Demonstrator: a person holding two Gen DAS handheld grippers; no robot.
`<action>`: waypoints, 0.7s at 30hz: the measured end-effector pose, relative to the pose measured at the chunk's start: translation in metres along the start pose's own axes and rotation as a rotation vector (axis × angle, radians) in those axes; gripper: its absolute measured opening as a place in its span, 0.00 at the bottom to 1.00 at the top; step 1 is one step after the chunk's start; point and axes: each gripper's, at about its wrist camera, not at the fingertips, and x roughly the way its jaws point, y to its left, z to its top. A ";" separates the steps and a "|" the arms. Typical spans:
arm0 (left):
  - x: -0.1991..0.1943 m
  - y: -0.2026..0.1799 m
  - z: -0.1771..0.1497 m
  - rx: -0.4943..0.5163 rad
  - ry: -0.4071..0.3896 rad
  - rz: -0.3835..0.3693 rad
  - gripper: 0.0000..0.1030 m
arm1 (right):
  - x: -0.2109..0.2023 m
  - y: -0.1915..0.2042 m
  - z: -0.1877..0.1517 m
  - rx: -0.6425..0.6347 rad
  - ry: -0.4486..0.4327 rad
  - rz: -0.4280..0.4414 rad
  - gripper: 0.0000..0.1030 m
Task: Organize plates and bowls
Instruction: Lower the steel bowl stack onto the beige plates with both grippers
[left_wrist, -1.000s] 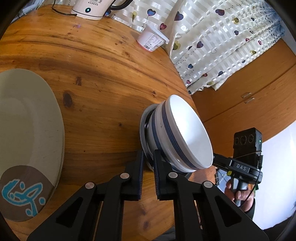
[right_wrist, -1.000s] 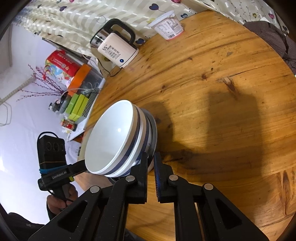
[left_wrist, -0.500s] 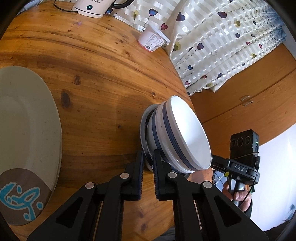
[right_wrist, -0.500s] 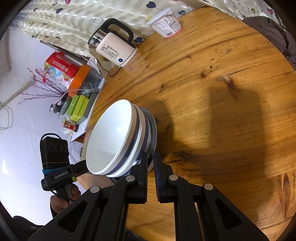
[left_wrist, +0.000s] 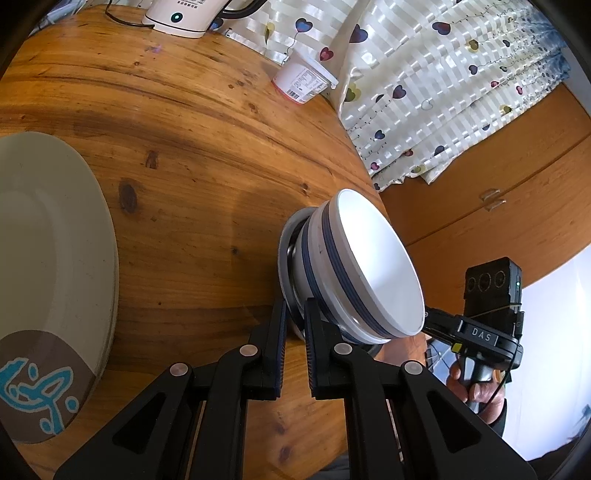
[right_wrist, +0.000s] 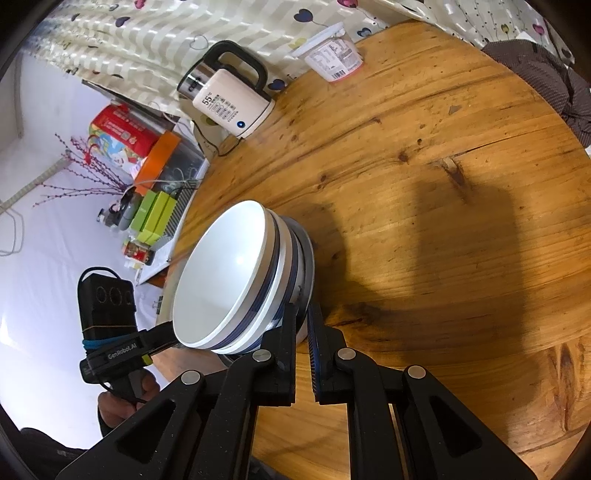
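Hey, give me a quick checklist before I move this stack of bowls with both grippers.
1. Left gripper shut on the grey dish rim: ok.
2. Right gripper shut on the same rim, opposite side: ok.
3. Striped bowls nested in the dish: ok.
4. Stack clear of the table: cannot tell.
5. Large plate has nothing on it: ok.

The stack of bowls (left_wrist: 369, 266) sits at the near edge of the bench (left_wrist: 192, 155), between my two sets of jaws. Left of the bowls lies a plate (left_wrist: 48, 258). Behind the bowls, at the far edge, stand a tub (left_wrist: 301, 83) and, left of it, a kettle (left_wrist: 184, 16).
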 end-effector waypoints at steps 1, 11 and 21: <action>0.000 0.000 0.000 -0.001 0.001 -0.001 0.08 | 0.001 0.000 0.000 0.002 0.002 0.002 0.09; -0.001 -0.003 0.003 0.011 -0.010 0.007 0.08 | -0.002 0.003 0.005 -0.002 -0.003 0.002 0.09; -0.010 -0.003 0.004 0.015 -0.025 0.016 0.08 | -0.002 0.011 0.009 -0.021 -0.002 -0.002 0.09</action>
